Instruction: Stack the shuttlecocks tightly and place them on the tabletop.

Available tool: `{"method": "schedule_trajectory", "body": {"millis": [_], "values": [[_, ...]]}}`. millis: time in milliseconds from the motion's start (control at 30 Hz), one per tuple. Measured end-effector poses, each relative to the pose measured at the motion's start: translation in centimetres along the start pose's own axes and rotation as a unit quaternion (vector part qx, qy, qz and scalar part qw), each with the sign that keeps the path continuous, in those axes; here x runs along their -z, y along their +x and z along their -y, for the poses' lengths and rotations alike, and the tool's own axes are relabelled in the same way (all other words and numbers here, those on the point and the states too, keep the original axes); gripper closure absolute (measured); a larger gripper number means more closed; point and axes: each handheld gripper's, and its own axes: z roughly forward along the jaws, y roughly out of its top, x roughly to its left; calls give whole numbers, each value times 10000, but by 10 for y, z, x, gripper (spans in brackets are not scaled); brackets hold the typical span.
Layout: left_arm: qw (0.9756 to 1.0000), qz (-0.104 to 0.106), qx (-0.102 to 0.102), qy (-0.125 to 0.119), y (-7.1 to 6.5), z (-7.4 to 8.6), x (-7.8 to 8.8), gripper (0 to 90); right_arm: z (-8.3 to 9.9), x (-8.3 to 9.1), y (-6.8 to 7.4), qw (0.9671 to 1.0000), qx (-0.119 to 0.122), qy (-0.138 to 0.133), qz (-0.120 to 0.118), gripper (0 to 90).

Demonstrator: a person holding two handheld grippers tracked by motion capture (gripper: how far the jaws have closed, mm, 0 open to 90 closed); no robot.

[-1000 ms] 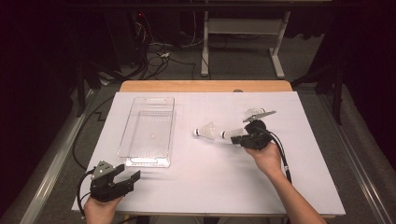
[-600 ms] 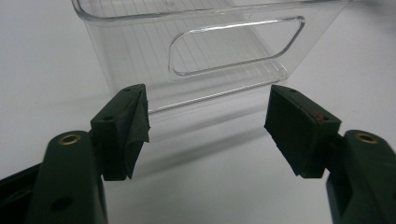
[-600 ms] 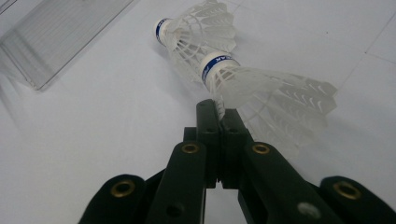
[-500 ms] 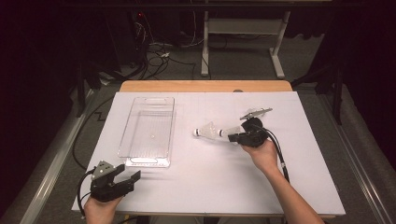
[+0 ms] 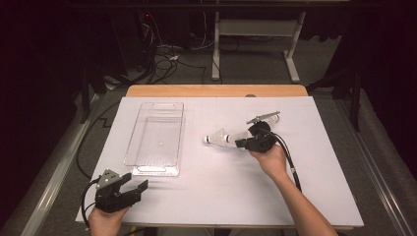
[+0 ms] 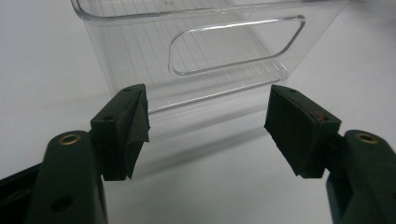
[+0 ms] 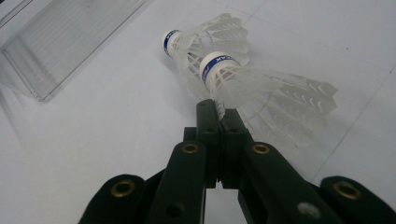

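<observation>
Two white feather shuttlecocks with blue-banded corks lie side by side on the white table cover. In the right gripper view, my right gripper (image 7: 219, 108) is shut on the skirt edge of the nearer shuttlecock (image 7: 261, 88). The farther shuttlecock (image 7: 210, 37) touches it. In the high view the right gripper (image 5: 239, 143) sits right of centre, with the pair of shuttlecocks (image 5: 218, 137) just left of its tips. My left gripper (image 5: 136, 181) rests at the front left corner, open with nothing between its jaws. In its own view the left gripper (image 6: 210, 121) faces the near end of the tray.
A clear plastic tray (image 5: 133, 162) with cut-out handles lies lengthwise left of centre, and nothing shows inside it. Its near end wall (image 6: 187, 37) stands just ahead of the left gripper. The white cover (image 5: 221, 196) spans the table, and a wooden edge (image 5: 211, 91) shows at the back.
The right gripper has edged slightly to the left, keeping its hold on the shuttlecock. The left gripper has not moved.
</observation>
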Motion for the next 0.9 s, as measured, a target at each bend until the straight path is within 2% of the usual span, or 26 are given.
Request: {"method": "schedule_trajectory", "body": {"millis": [900], "values": [[10000, -5, 8, -15, -1, 0, -1, 314, -9, -14, 2, 9999, 53, 113, -62, 900]]}}
